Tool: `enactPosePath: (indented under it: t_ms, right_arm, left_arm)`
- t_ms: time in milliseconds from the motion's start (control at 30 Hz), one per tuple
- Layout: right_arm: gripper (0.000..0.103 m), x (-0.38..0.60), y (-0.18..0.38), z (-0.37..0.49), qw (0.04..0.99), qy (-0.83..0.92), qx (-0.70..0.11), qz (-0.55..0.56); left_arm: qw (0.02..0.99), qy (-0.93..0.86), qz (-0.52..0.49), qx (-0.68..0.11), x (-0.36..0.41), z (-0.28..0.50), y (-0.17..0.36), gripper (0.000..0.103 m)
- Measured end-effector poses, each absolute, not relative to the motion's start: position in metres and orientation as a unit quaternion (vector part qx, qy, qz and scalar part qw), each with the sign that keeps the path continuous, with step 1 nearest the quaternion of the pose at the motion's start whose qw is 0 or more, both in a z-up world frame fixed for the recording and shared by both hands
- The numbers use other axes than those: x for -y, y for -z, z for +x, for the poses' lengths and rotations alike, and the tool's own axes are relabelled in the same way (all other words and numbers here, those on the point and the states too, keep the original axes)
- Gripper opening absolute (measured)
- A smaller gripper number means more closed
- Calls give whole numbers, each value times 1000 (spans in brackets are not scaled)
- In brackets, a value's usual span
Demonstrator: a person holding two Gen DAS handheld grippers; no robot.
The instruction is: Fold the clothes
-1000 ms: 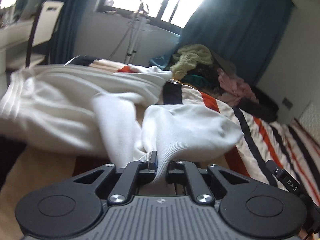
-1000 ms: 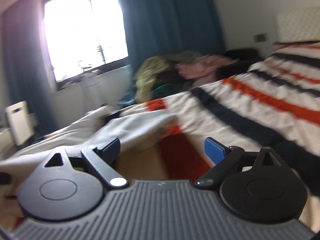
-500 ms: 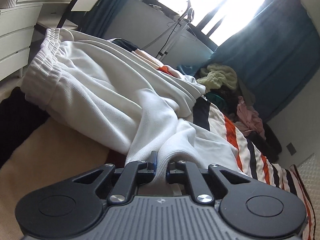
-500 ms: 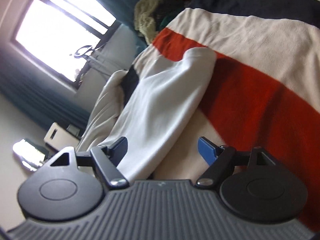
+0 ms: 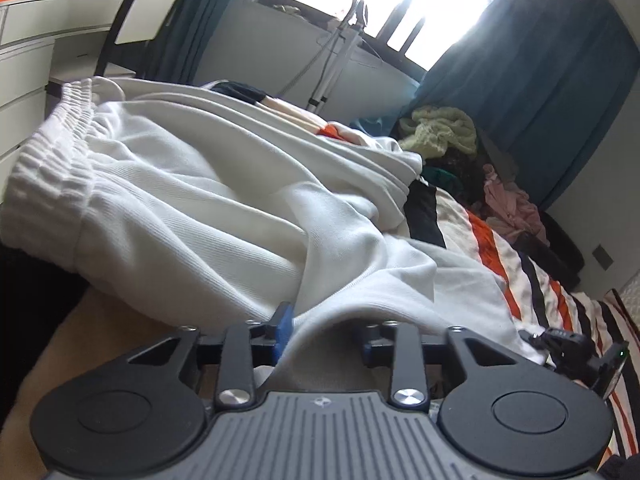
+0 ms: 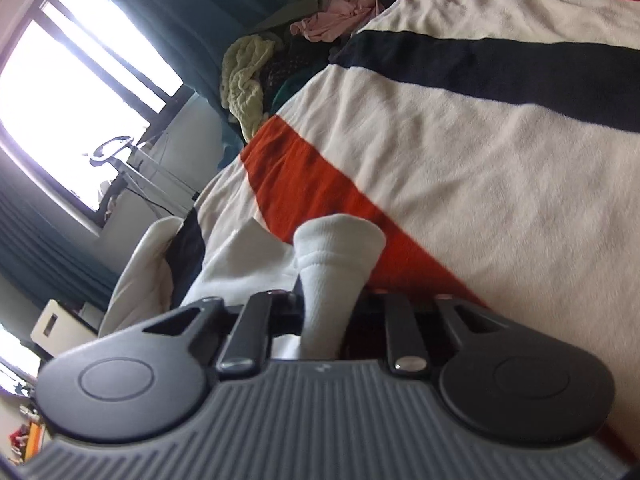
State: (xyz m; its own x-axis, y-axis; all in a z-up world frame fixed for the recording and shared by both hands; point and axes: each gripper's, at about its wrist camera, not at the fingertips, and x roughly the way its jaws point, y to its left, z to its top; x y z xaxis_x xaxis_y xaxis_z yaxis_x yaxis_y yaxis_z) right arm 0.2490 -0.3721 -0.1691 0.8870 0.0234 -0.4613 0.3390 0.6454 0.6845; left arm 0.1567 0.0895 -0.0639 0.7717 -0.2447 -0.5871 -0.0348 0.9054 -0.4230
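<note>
White sweatpants [image 5: 192,216] lie spread on the striped bed, the elastic waistband [image 5: 52,152] at the far left. My left gripper [image 5: 324,336] is open, its jaws apart, with a fold of the white fabric draped loosely between them. My right gripper [image 6: 326,300] is shut on the white ribbed leg cuff [image 6: 336,256], which bunches up between its jaws just above the bedspread. The right gripper also shows at the lower right of the left wrist view [image 5: 576,352].
The bedspread [image 6: 480,152] has cream, orange and navy stripes. A pile of unfolded clothes [image 5: 460,148] sits at the far end by the teal curtain [image 5: 540,80]. A white desk and chair [image 5: 132,8] stand at the left. A tripod stand [image 5: 340,40] is under the window.
My left gripper has opened and let go of the white fabric. My right gripper, open before, has moved onto the leg cuff and closed on it.
</note>
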Motion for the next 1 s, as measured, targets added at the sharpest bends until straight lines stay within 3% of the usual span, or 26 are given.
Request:
enactPosePath:
  t_ms: [233,333,533,733,1000]
  right_arm:
    - [16,410,136,245,899,108,-180,385]
    - [16,445,124,230,901,133,-157,382]
    - [16,514,135,177,885,226,-123,389]
    - [15,563,154,128,834,345,-85,422]
    - [12,578,166,114,821,442,-107,344]
  left_arm:
    - [929,91,-138,-332,-48,156,67,90]
    - [933,127,-111,-319,-26,144,62,98]
    - [929,198,-81,-302,13,118,60,98]
    - [908,190,-139,-348,14,125,76,103]
    - [898,155,-180,-371,-2,142,86,103]
